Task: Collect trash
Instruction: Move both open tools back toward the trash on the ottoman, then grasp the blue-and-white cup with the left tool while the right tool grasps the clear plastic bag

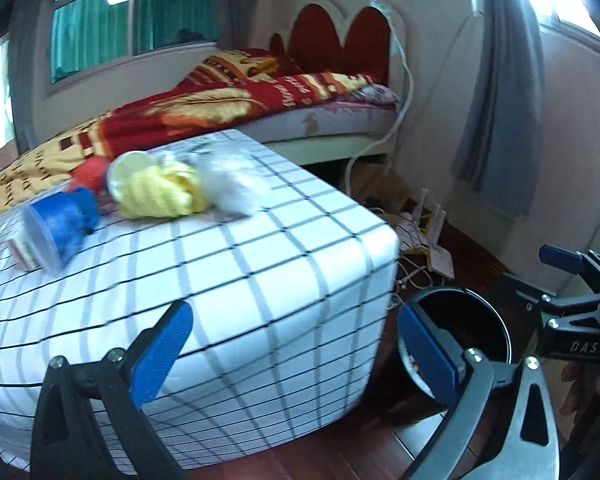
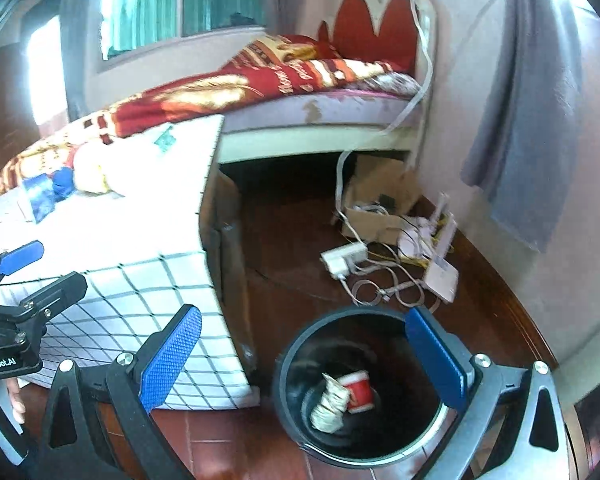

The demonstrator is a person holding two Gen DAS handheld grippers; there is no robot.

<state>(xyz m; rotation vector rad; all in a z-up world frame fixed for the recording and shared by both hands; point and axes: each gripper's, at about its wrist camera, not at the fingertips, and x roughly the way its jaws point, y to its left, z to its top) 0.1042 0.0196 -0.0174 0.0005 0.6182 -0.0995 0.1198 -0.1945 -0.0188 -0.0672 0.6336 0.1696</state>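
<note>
While the left wrist view looks across a low table (image 1: 260, 280) draped in a white checked cloth, it shows, from left to right, a blue cup (image 1: 58, 230) lying on its side, a red object (image 1: 92, 172) behind it, a yellow crumpled wrapper (image 1: 160, 188) and a blurred white tissue (image 1: 232, 184), all close together near the table's far edge. The left gripper (image 1: 296, 354) is held above the table's near corner, its blue pads spread wide with nothing between them. At the right edge of that view the right gripper (image 1: 560, 258) appears from the side.

The black trash bin (image 2: 288, 380) stands on the wooden floor just beside the table. Only the right wrist view looks down into it: a crumpled white paper (image 2: 330, 402) and a small red cup (image 2: 358, 394) lie touching on the bottom. The right gripper is poised over the bin's mouth, its fingers wide apart and empty. Beyond the bin, a tangle of white cables and a power strip (image 2: 344, 260) sits on the floor near a cardboard box (image 2: 380, 196). A bed (image 2: 300, 120) with a red and yellow blanket fills the background.
</note>
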